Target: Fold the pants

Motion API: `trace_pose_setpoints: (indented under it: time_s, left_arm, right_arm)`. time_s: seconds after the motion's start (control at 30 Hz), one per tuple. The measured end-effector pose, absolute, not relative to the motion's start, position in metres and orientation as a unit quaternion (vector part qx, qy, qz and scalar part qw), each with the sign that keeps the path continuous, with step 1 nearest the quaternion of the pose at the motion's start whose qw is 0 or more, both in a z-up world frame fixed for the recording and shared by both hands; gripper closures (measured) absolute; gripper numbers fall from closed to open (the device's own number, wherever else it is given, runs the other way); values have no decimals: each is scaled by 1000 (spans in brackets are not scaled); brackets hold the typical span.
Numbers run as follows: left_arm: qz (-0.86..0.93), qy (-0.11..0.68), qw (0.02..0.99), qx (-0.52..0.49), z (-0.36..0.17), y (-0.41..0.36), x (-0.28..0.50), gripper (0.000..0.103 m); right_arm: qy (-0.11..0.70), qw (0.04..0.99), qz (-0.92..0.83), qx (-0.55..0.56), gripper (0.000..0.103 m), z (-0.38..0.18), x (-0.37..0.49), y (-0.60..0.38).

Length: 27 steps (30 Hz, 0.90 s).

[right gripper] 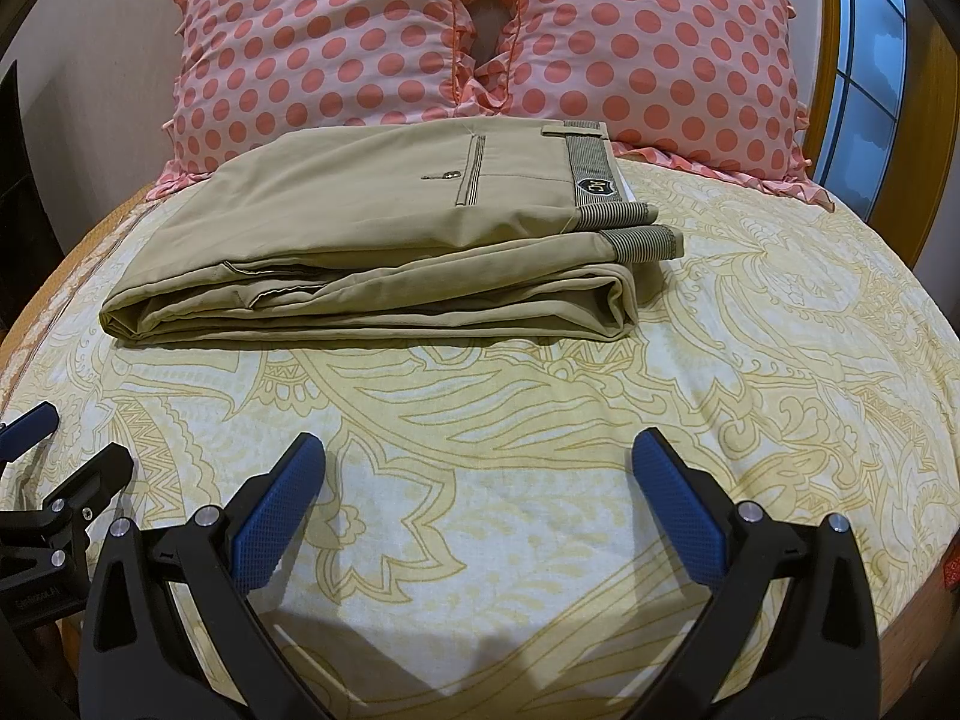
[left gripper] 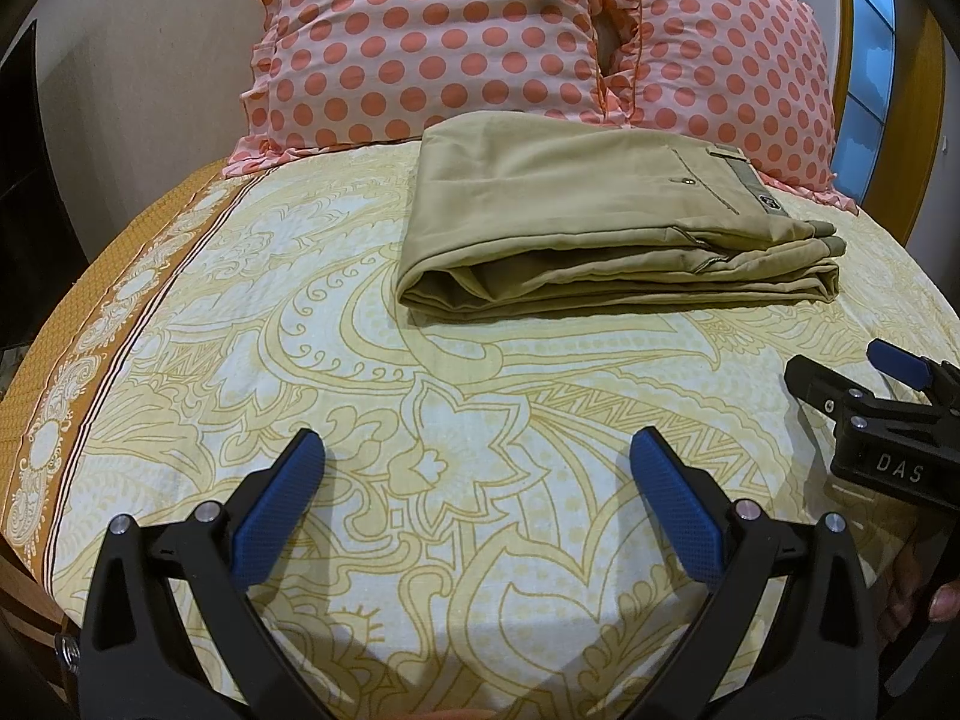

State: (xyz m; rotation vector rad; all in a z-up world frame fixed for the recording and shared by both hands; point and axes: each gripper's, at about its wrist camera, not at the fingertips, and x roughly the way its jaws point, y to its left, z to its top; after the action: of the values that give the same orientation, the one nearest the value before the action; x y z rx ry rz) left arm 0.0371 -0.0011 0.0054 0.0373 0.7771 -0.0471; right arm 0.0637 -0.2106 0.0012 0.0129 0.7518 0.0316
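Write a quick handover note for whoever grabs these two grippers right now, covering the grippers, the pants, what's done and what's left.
Left gripper: open, empty, above the bedsheet.
Right gripper: open, empty, also above the sheet, short of the pants.
Pants: khaki, lying in a folded stack on the bed, far edge against the polka-dot pillows, striped waistband on the right.
Done: the fold looks finished; neither gripper touches the fabric.
Left: probably nothing, perhaps squaring the offset waistband layers.
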Motion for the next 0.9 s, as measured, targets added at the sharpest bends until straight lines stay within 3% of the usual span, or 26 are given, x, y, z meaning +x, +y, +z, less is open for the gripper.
trace_pose_setpoints:
  time_s: [0.9]
  left_arm:
    - [-28, 382, 923, 21, 5, -2, 38, 2]
  right_arm:
    - [366, 930, 14, 7, 1, 1, 64, -210]
